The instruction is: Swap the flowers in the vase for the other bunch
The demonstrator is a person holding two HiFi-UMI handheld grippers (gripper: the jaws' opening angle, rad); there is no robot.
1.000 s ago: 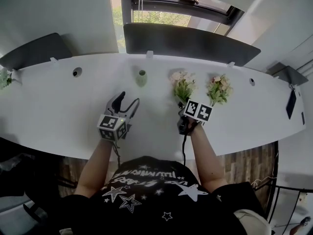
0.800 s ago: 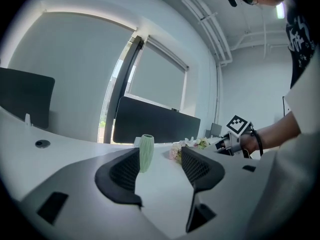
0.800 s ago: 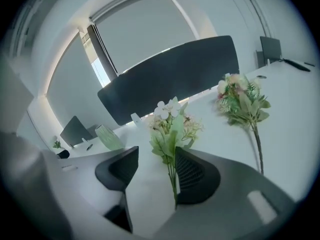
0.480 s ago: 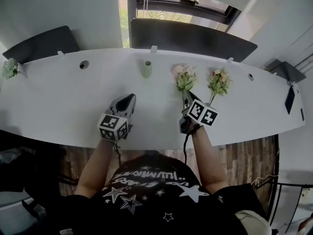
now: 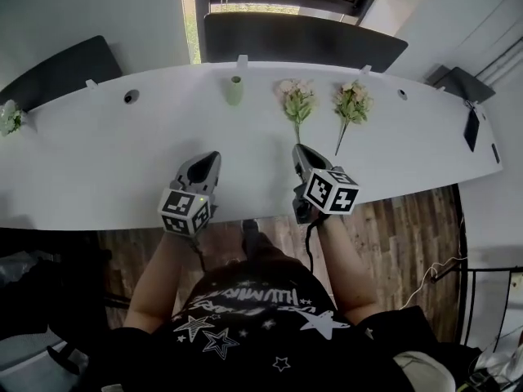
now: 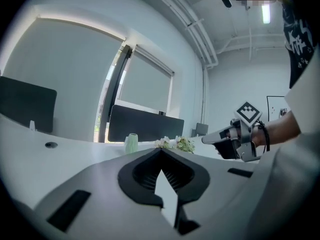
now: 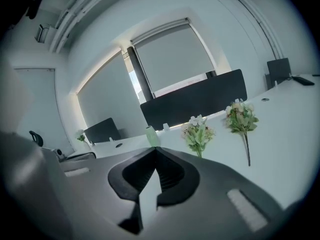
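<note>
While both bunches lie flat on the white bench, the pale green vase stands upright close to the far edge, a little left of the middle and apart from them. Just right of the vase lies the first bunch of flowers, its pale blooms toward the far edge and its stem pointing at the near edge. The second bunch lies further right, near the first but not touching it, with its long stem slanting toward the near edge. The left hand-held gripper hovers over the near edge, roughly in line with the vase. Its jaws have just been closing and are now pressed together with nothing between them. The right hand-held gripper is held at the near edge too, in line with the first bunch and short of its stem. Its jaws have likewise just been closing and meet tip to tip on nothing. Dark partition screens stand behind the far edge, and a small green plant sits at the left end.
</note>
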